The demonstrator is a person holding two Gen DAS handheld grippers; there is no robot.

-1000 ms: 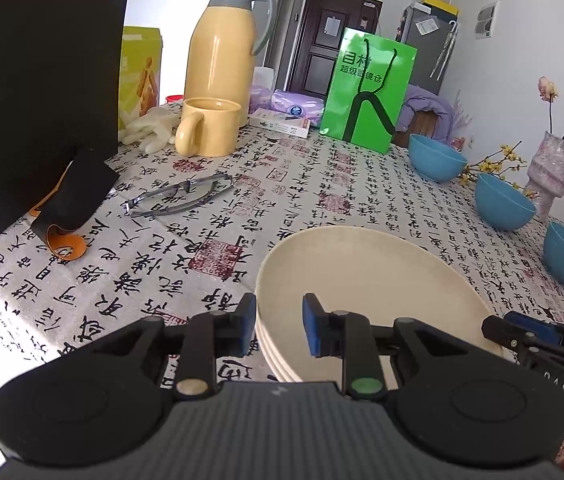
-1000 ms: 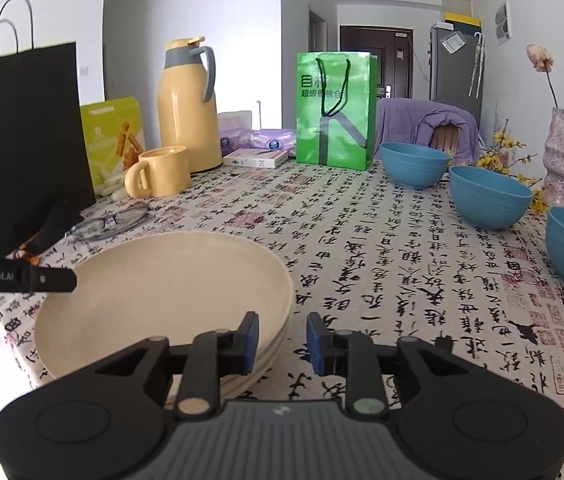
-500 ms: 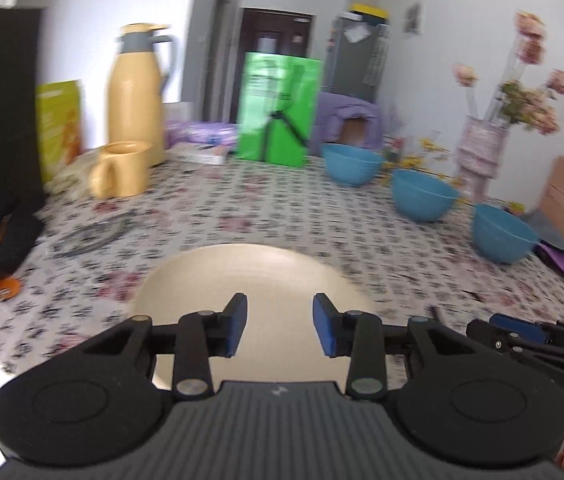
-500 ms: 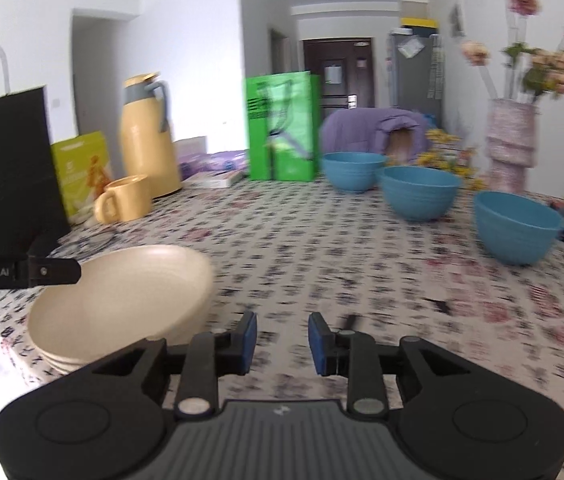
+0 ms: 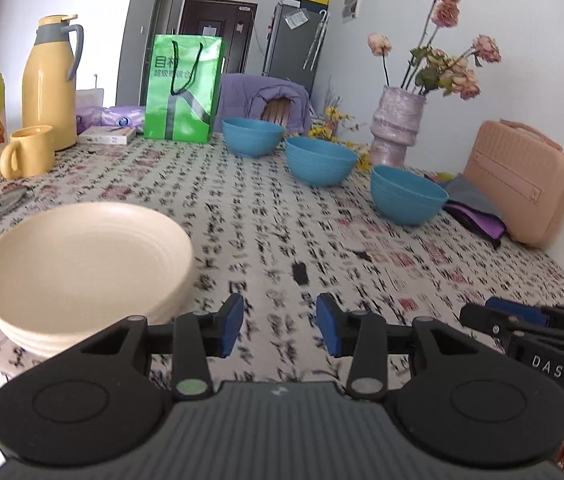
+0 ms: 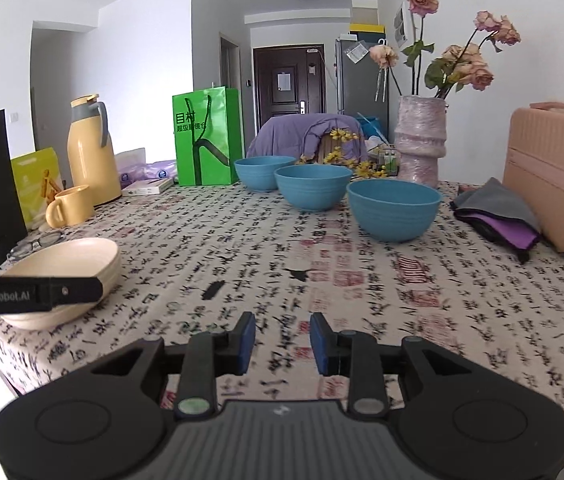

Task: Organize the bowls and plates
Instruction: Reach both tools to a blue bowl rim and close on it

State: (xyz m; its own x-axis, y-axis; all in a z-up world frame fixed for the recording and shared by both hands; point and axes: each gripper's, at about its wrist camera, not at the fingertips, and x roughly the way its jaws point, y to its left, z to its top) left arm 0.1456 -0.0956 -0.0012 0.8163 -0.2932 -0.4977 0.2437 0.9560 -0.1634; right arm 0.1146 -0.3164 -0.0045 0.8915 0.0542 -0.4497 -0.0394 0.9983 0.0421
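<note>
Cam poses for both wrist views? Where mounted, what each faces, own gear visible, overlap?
Left wrist: on left gripper, faces across the table; jaws open, empty; right gripper tip at right edge.
Right wrist: on right gripper, faces the same way; jaws open, empty; left gripper's finger at left edge.
Shared: plates, bowls, vase.

Calligraphy-print table (image 5: pixel 266 216) bears stacked plates (image 5: pixel 86 264) and three blue bowls (image 5: pixel 318 160)

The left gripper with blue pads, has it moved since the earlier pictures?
Yes. The left gripper was over the stack of cream plates; now it is over bare tablecloth to their right, its jaws opening, nothing between.
</note>
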